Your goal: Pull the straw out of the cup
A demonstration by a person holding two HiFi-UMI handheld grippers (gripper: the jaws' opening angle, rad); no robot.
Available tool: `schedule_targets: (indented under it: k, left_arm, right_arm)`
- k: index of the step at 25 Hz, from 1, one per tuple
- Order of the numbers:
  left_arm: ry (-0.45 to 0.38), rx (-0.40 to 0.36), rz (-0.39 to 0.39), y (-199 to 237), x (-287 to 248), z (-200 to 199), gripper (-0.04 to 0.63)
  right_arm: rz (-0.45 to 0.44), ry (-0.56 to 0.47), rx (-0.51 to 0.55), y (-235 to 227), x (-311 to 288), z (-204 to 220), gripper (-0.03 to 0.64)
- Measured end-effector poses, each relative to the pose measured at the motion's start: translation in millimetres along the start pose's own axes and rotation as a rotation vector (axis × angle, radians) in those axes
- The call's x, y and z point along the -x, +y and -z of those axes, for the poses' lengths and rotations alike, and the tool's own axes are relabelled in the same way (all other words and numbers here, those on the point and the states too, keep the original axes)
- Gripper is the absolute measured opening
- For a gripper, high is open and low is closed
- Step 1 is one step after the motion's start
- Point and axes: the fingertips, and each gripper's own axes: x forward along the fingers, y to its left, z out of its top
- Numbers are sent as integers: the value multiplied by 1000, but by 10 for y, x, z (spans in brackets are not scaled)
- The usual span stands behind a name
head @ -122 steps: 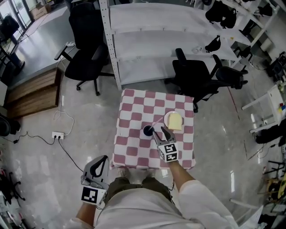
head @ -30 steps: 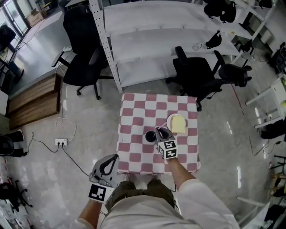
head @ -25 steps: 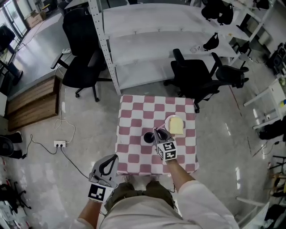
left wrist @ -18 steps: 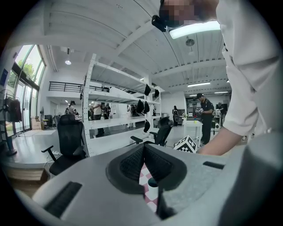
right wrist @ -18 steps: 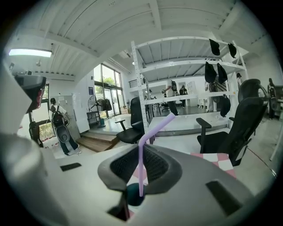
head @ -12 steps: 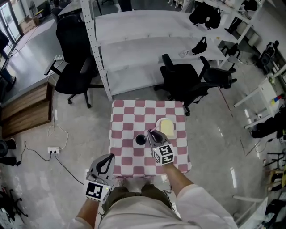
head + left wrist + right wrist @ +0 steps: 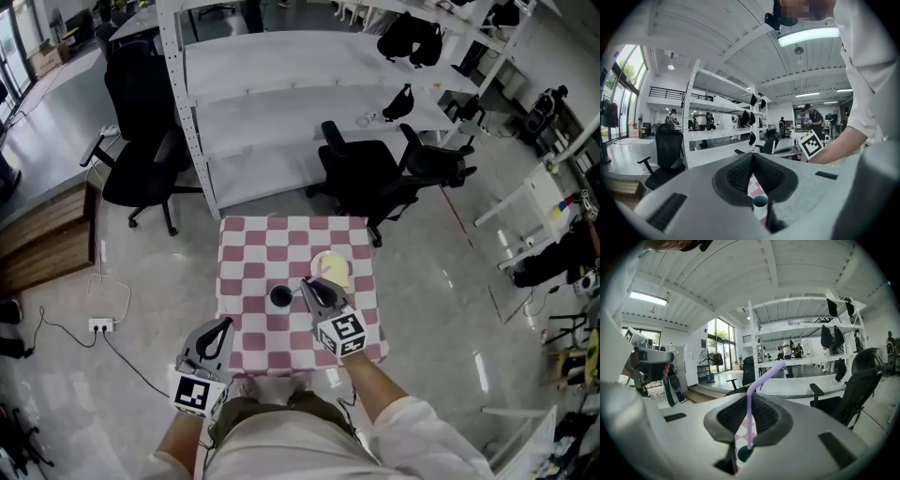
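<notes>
Near the middle of the head view, the right gripper (image 7: 307, 287) pinches the purple straw (image 7: 749, 420) upright, tip just over the cup (image 7: 279, 297), likely needing a final straight lift, while the left gripper (image 7: 221, 327) hangs closed and empty at lower left.

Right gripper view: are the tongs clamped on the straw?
Yes, the straw stands pinched between the pads of the right tongs, its bent top sticking out above them.

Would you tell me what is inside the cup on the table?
The small white cup shows only a dark teal inside, no purple bendy straw; its bottom is hidden.
</notes>
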Motion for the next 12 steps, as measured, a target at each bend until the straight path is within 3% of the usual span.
schedule_targets:
  k: [12]
  left_arm:
    - [-25, -4, 27, -39, -90, -51, 5]
  right_arm:
    - [-34, -104, 20, 224, 445, -605, 34]
